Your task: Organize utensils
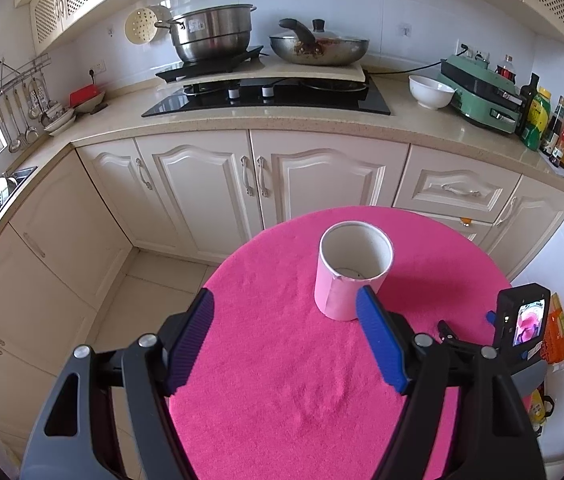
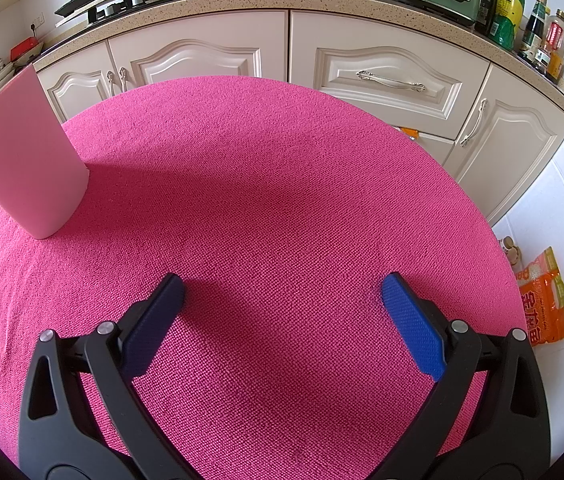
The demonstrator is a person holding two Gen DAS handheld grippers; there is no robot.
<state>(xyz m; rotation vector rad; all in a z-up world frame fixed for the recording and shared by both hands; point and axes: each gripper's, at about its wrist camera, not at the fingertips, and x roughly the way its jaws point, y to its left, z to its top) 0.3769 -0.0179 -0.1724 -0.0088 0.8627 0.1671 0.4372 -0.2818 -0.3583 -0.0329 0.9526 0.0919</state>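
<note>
Left wrist view: the left claw [image 1: 285,308] hangs released, jaws wide, over the pink-covered table [image 1: 282,380]. The pink cup [image 1: 347,280] stands upright just ahead of it, nearer its right finger, untouched.

Right wrist view: the right claw [image 2: 282,292] is released too, gripping nothing. The pink cup [image 2: 26,164] stands well ahead and far to its left, apart from both fingers.

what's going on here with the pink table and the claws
A person holds a claw in each hand over a round table with a pink cloth. Both the left claw and the right claw are open and hold nothing. A pink cup stands upright on the cloth. No utensils are in view on it.
</note>
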